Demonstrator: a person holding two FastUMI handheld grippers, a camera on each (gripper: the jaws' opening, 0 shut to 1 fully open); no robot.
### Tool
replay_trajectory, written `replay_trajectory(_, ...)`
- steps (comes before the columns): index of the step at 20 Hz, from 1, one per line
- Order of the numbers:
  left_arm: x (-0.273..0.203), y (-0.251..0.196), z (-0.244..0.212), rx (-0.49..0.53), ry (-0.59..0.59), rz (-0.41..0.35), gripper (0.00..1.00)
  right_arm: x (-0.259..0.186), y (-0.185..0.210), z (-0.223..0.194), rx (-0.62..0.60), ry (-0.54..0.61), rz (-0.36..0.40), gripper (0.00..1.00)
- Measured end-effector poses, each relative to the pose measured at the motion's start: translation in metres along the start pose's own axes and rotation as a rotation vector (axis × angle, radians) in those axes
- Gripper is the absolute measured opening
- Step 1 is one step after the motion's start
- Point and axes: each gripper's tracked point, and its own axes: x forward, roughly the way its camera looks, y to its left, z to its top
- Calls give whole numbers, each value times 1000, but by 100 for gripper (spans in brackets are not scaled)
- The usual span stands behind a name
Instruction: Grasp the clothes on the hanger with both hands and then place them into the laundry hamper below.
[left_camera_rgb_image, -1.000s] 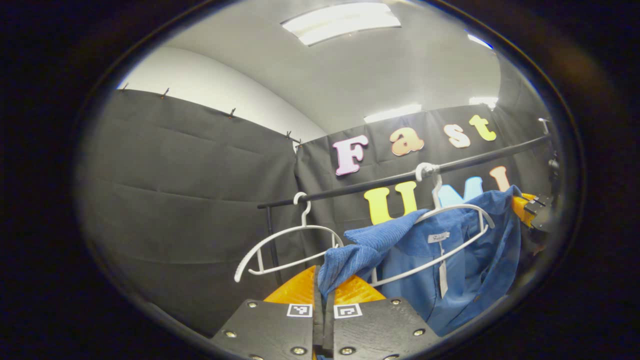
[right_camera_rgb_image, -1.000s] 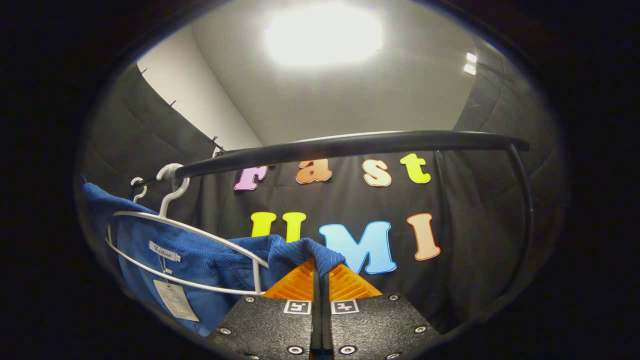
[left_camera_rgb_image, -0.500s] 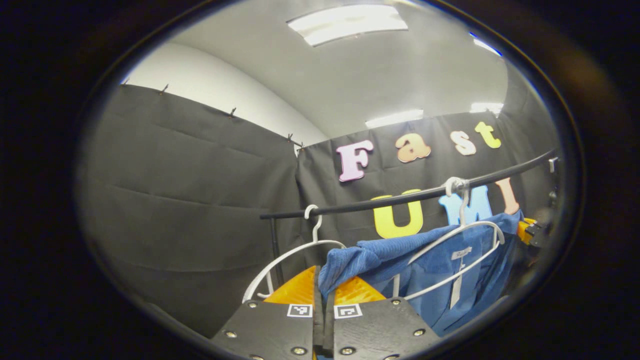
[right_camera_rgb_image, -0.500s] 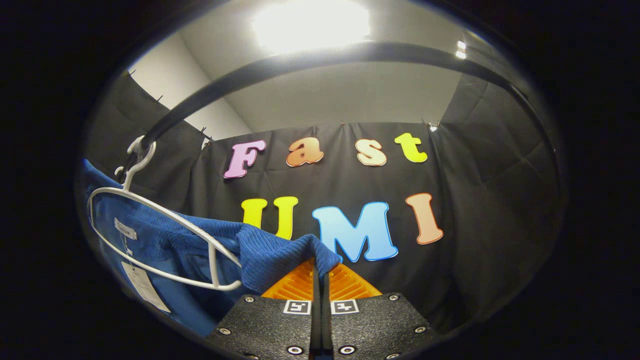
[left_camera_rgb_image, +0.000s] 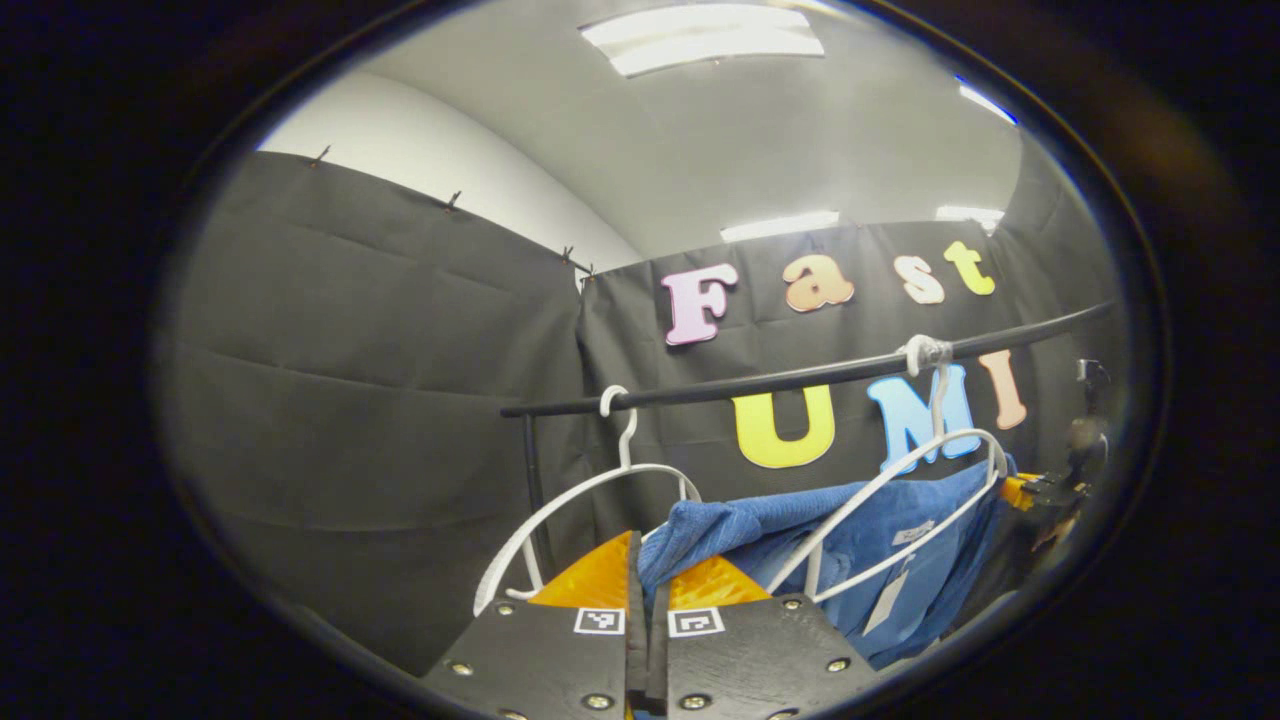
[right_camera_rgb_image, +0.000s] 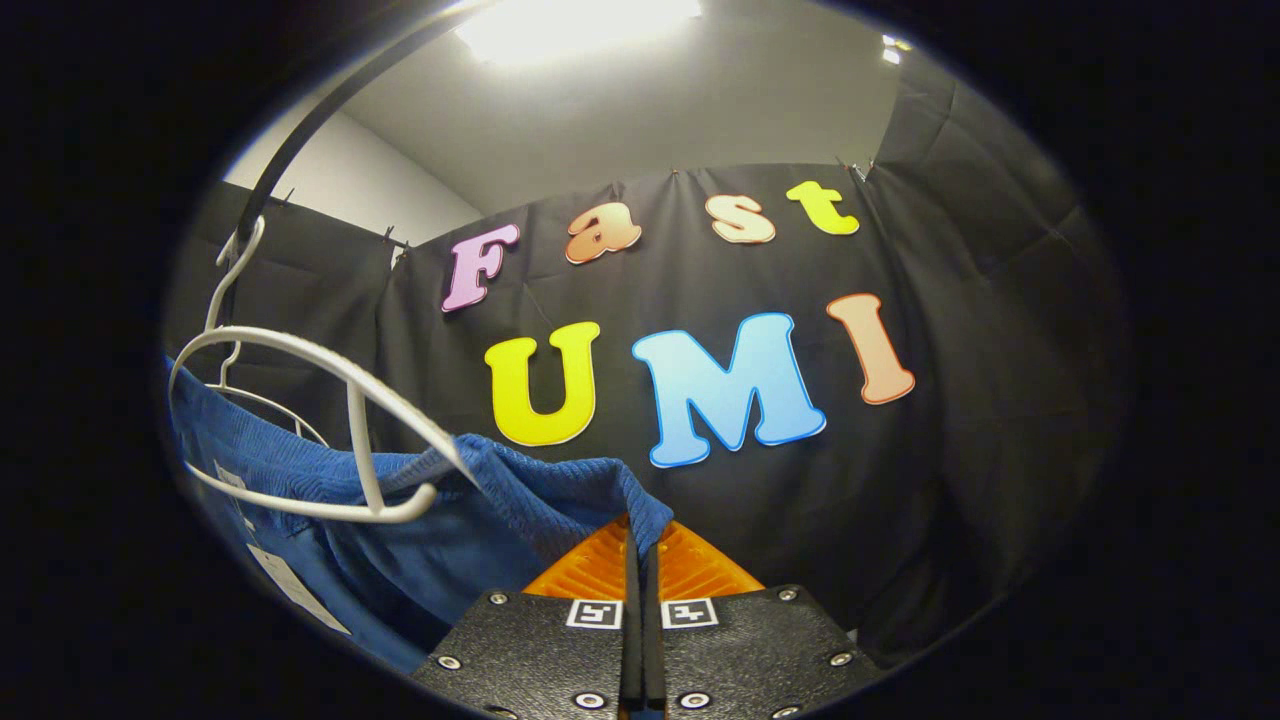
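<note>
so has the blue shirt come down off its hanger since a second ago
Yes. In the left gripper view the blue shirt sits lower against the white hanger, whose top arc now stands bare above the cloth.

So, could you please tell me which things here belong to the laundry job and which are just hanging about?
Job:
- blue shirt, pinched at each end by a tool
- its white hanger
- left tool
- right tool

Just there:
- empty hanger
- black rail

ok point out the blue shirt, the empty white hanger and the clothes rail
blue shirt (left_camera_rgb_image: 900, 510): left gripper view, fabric near the collar.
empty white hanger (left_camera_rgb_image: 580, 495): left gripper view, its curved left shoulder.
clothes rail (left_camera_rgb_image: 780, 380): left gripper view, middle of the black bar.
</note>
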Motion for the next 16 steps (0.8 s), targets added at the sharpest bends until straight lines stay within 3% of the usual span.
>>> replay_trajectory(3, 0, 2, -21, -9, 48, -4, 5, -3, -1, -26, -7, 56, 2, 0)
replay_trajectory(4, -2, 2, -31, -15, 69, -2, 0, -7, -3, -34, -7, 72, -1, 0)
replay_trajectory(7, -11, 6, -50, -27, 107, -2, 5, -22, -3, -49, -21, 95, -4, 0)
replay_trajectory(8, -14, 7, -55, -30, 114, -3, 1, -27, -3, -52, -29, 101, -4, 0)
replay_trajectory(9, -18, 9, -58, -30, 117, -4, 5, -33, -3, -54, -34, 103, -3, 0)
replay_trajectory(10, -21, 10, -59, -29, 118, -3, 1, -39, -2, -54, -38, 104, -3, 0)
replay_trajectory(12, -27, 13, -63, -30, 121, -4, 5, -52, -3, -54, -50, 104, -3, 0)
replay_trajectory(13, -31, 14, -64, -31, 121, -9, 1, -60, -1, -52, -59, 102, -1, 0)
replay_trajectory(16, -47, 17, -63, -27, 108, -25, 1, -87, 4, -39, -74, 81, 4, 0)
